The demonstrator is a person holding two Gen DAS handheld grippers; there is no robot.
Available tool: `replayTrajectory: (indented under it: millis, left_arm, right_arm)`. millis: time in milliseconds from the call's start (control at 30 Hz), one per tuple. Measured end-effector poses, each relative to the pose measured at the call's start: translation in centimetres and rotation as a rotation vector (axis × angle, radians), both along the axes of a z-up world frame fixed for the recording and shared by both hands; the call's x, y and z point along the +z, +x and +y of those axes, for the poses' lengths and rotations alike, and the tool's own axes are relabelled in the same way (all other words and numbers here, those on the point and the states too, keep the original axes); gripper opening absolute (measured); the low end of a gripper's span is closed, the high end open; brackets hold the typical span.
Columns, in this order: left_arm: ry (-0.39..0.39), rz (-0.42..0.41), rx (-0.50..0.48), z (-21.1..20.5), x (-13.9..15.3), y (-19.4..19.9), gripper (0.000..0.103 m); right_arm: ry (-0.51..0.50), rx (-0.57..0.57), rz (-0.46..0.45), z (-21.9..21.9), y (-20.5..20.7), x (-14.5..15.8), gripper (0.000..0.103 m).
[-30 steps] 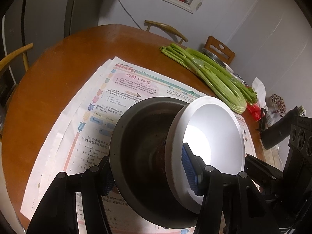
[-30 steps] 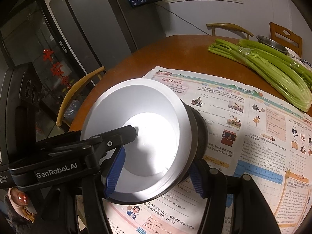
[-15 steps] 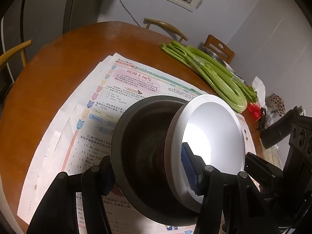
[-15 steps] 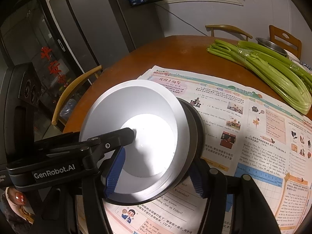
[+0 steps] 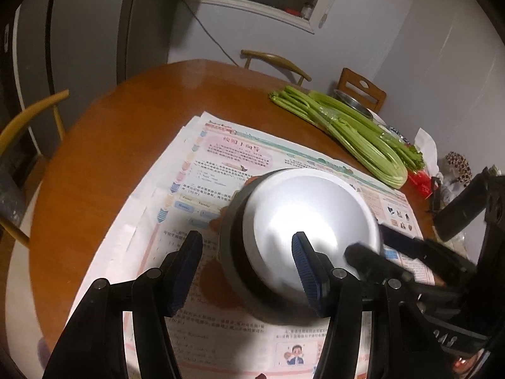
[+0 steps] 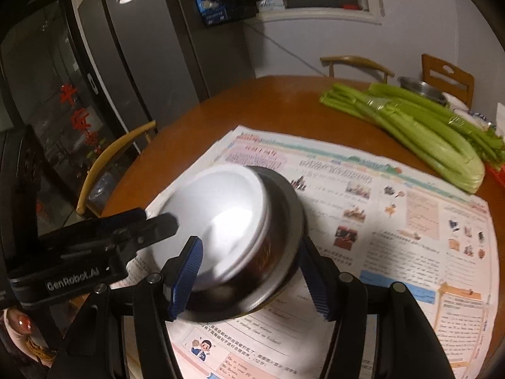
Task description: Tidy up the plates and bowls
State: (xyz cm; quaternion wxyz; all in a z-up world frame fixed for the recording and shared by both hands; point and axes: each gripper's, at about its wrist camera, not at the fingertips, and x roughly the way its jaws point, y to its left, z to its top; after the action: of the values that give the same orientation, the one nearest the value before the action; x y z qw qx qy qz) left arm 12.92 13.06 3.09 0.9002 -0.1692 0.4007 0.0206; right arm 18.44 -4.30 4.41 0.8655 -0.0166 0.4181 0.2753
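Two nested bowls on newspaper
White bowl (image 5: 309, 221) tilted inside steel bowl (image 6: 281, 252); left gripper (image 5: 246, 271) and right gripper (image 6: 249, 271) both spread wide, holding nothing.

Printed newspaper sheets (image 5: 221, 164) lie spread over the round wooden counter (image 5: 104, 145). Beyond them a bundle of celery (image 6: 419, 129) lies on the counter's far side, with a metal basin (image 6: 423, 90) just behind it. Wooden chairs (image 6: 448, 75) stand around, and a dark refrigerator (image 6: 148, 44) stands against the wall.
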Motion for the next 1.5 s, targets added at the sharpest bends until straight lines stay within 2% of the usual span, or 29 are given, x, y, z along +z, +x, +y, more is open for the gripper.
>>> replayTrajectory:
  millis: [333, 500, 633, 733, 967, 1500]
  left_arm:
    - [0.13, -0.096, 0.064, -2.6, 2.5, -6.5, 0.067]
    - [0.21, -0.125, 0.109, -4.6, 2.6, -10.2, 0.072]
    - [0.211, -0.106, 0.129, -5.8, 2.1, -11.4, 0.075]
    - [0.234, -0.063, 0.1, -7.0, 1.3, -11.3, 0.075]
    - [0.24, -0.014, 0.12, -7.5, -0.2, -11.5, 0.075]
    - [0.241, -0.01, 0.082, -8.5, -0.3, -12.2, 0.075]
  right_arm:
    - [-0.009, -0.003, -0.175, -2.3, -5.2, 3.0, 0.062]
    - [-0.031, 0.012, -0.188, -3.4, -8.2, 2.7, 0.062]
    - [-0.044, 0.021, -0.191, -3.9, -10.0, 2.3, 0.062]
    - [-0.046, 0.017, -0.192, -4.5, -11.0, 1.9, 0.062]
    - [-0.04, -0.033, -0.163, -6.2, -11.9, 0.3, 0.062]
    - [-0.058, -0.031, -0.14, -6.8, -13.7, -0.8, 0.062]
